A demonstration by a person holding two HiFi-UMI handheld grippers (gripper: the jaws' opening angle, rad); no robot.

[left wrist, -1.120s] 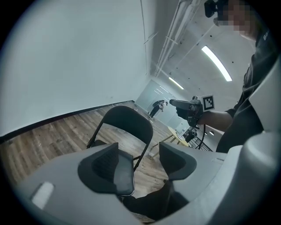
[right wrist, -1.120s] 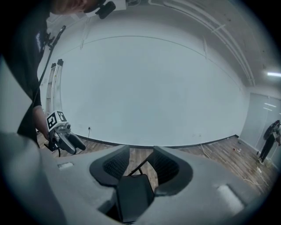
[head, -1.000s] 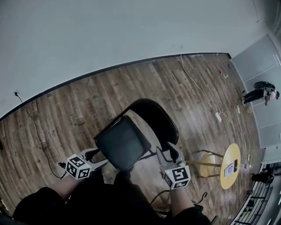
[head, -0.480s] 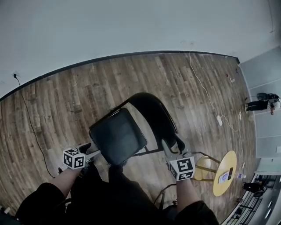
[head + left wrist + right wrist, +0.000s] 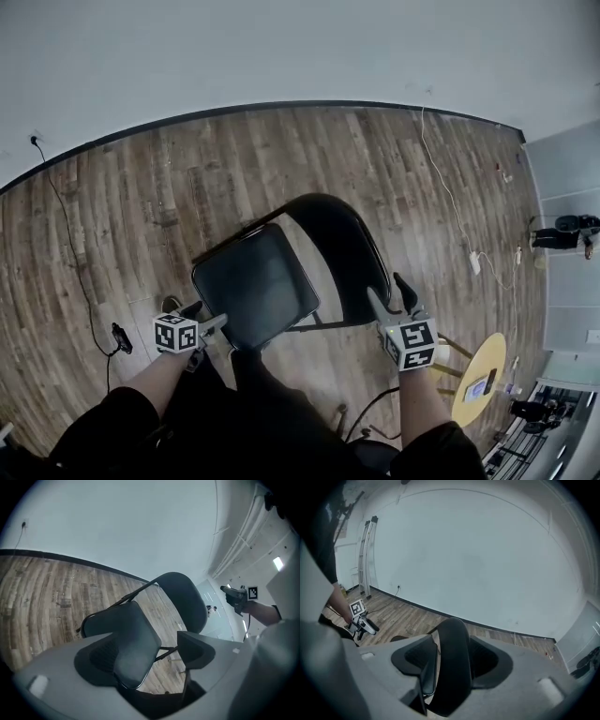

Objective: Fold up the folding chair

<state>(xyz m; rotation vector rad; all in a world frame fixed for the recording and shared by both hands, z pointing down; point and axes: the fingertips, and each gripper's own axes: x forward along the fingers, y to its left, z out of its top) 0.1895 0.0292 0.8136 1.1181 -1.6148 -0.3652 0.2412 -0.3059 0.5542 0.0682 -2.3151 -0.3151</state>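
Left gripper: jaws were opening, pads clear of the seat corner that lay between them. Right gripper: jaws were opening astride the backrest edge, not pressing it. The folding chair stood on the wooden floor, between both grippers

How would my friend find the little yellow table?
Start at the wooden floor and the black folding chair in its middle. Go right and down from the chair, toward the head view's lower corner. The table has a round yellow top with a small flat device lying on it.
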